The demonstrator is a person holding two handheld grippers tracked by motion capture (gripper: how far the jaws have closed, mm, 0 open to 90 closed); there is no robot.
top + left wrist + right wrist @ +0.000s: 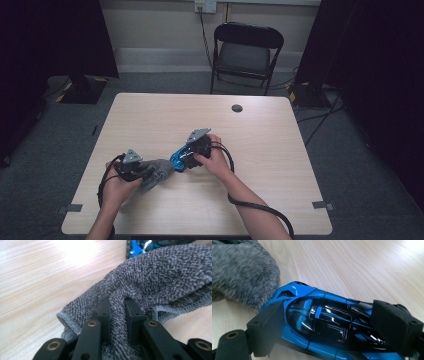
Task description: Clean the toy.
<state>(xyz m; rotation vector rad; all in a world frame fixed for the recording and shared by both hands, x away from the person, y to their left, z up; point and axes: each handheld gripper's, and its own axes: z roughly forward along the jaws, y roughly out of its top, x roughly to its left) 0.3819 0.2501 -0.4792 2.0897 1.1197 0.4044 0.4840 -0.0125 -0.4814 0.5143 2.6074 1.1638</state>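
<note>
No text, label, brand, number or sign can be read in any view: the toy car (329,327), the cloth (160,280) and the table (260,145) carry no legible writing.

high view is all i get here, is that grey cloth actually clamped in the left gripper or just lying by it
Observer: Clamped. In the left gripper view the left gripper pinches a fold of the grey terry cloth between its black jaws.
Operator: and the blue thing at the right gripper, what is it
Observer: A glossy blue and black toy sports car, lying on the pale wooden table.
Operator: is it gripped
Observer: The right gripper has a foam pad at each side of the car, jaws set wide; both pads look pressed against its body.
Operator: cloth touching the car?
Observer: Yes, the cloth's edge lies against one end of the car.
</note>
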